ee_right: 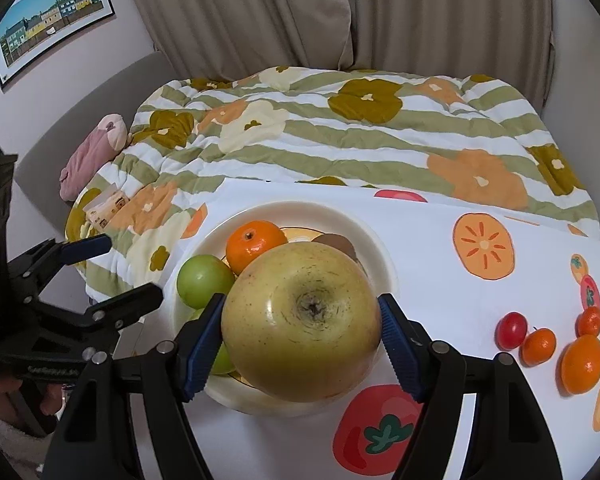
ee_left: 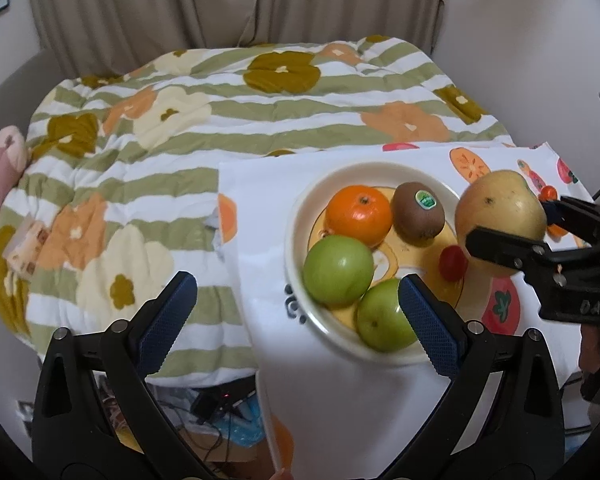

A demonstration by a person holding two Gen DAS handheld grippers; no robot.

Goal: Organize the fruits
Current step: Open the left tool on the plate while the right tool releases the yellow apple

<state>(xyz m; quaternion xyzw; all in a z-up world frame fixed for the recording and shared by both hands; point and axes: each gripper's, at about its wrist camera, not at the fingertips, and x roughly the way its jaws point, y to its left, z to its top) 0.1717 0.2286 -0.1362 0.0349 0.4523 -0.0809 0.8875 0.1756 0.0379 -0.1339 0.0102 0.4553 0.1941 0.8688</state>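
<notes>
Gripping the big yellow-green pear-like fruit [ee_right: 302, 322] blossom-end toward the camera, the right tongs [ee_right: 302, 340] hang over the near-right rim of the cream ceramic bowl [ee_right: 376, 240]; its free spot lies just ahead-left. The left tongs [ee_left: 298, 304] gape empty beside the bowl's left rim.

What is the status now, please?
Right gripper shut on pear, over bowl rim. Left gripper open, holding nothing. Bowl has orange, kiwi, two green apples. Nothing in the way.
</notes>
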